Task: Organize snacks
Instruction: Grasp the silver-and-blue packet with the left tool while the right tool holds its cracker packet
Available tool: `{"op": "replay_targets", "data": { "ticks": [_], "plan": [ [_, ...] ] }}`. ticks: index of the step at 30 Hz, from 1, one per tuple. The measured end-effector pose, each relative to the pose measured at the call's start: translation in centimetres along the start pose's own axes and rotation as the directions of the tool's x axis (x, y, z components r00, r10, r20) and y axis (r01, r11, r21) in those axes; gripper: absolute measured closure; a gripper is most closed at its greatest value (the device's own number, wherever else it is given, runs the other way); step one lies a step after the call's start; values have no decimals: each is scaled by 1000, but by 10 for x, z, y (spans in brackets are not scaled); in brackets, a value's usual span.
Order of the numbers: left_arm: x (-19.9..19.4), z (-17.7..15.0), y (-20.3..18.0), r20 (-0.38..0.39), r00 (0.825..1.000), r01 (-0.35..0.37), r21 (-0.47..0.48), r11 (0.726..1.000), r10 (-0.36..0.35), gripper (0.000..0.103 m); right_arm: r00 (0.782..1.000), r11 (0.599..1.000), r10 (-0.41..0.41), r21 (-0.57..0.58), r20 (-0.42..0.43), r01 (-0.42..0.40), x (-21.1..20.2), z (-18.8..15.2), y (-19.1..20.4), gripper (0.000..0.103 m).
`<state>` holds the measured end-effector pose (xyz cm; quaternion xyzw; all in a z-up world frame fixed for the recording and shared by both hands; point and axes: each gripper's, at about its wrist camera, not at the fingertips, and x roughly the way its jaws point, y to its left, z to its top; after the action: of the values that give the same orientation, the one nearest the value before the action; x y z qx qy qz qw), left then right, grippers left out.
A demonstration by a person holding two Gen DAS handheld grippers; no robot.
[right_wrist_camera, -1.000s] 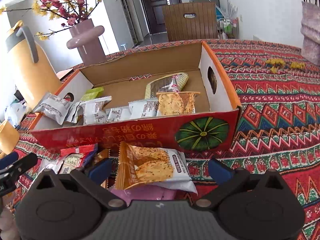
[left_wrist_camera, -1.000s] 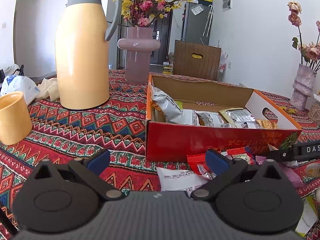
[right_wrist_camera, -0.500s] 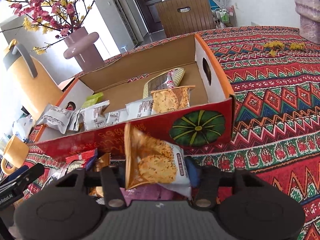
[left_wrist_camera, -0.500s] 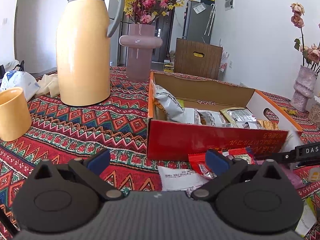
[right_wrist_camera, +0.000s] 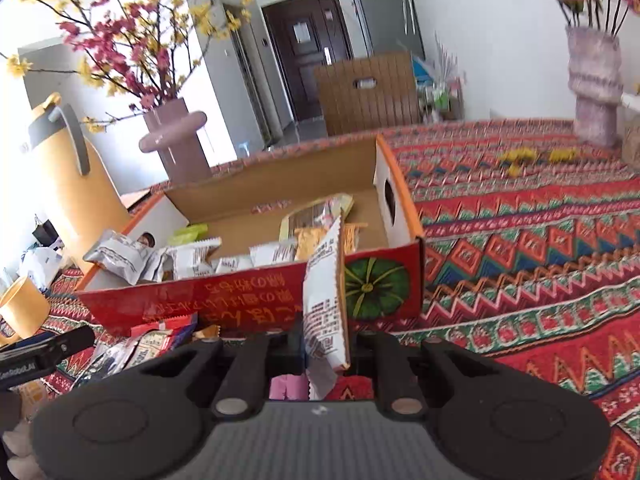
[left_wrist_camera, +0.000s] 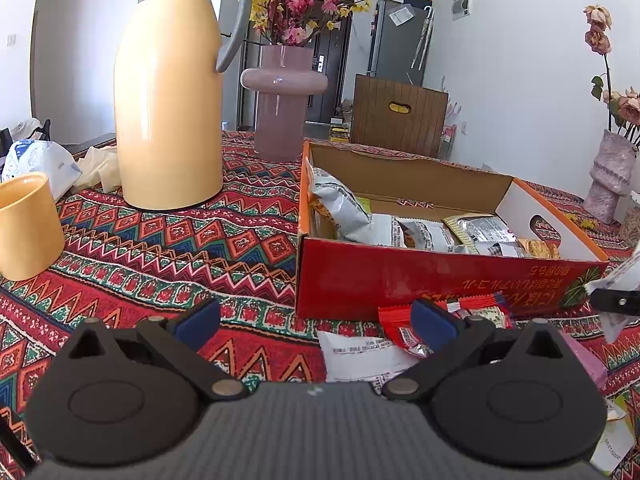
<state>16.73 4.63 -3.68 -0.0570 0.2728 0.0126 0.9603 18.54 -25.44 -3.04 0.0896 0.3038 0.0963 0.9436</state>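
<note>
- Step in hand: pick-up of one snack packet [right_wrist_camera: 325,300]. The right gripper [right_wrist_camera: 326,344], whose jaws have just been closing, pinches the packet's lower edge; the packet stands upright before the red box [right_wrist_camera: 248,308].
- Next move, as judged: carry the packet over the near wall and release it among the packets inside.
- The left gripper [left_wrist_camera: 316,320] hangs spread and empty above loose packets [left_wrist_camera: 404,332] on the counter [left_wrist_camera: 180,248].

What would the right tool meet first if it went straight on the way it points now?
Probably the red front wall of the cardboard box. The right tool, shut on a snack packet, points slightly downward at that wall; the packet's top would likely touch first. Depth is uncertain.
</note>
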Motion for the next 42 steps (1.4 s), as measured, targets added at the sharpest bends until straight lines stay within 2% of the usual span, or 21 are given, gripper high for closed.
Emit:
{"op": "replay_targets", "data": {
  "ticks": [4, 13, 18, 23, 29, 35, 39, 42],
  "plan": [
    [0, 0, -1, -1, 1000, -15, 5, 1000, 15, 0, 998, 1000, -13, -23, 59, 14, -17, -9, 6, 90],
    [-3, 2, -5, -1, 999, -45, 25, 999, 45, 0, 998, 999, -2, 42, 60, -1, -28, -29, -1, 90],
    [-15, 9, -16, -21, 1000, -10, 40, 999, 11, 0, 998, 998, 9, 60, 68, -13, -34, -37, -6, 90],
    [-28, 13, -40, -33, 999, 12, 97, 995, -9, 0, 997, 997, 26, 77, 70, -31, -39, -42, -11, 90],
    [-25, 11, -68, -133, 991, 35, 131, 991, -18, 0, 996, 994, 48, 90, 79, -55, -44, -45, -15, 90],
    [-15, 7, -83, -252, 967, 73, 100, 992, -46, 0, 994, 992, 67, 104, 83, -75, -48, -48, -19, 90],
    [-10, 2, -94, -283, 959, 56, 110, 992, -23, 0, 993, 989, 82, 112, 87, -92, -49, -50, -21, 90],
    [-3, 0, -93, -311, 950, 25, 83, 996, 2, 0, 993, 988, 89, 116, 84, -98, -48, -50, -22, 90]
  ]
}}
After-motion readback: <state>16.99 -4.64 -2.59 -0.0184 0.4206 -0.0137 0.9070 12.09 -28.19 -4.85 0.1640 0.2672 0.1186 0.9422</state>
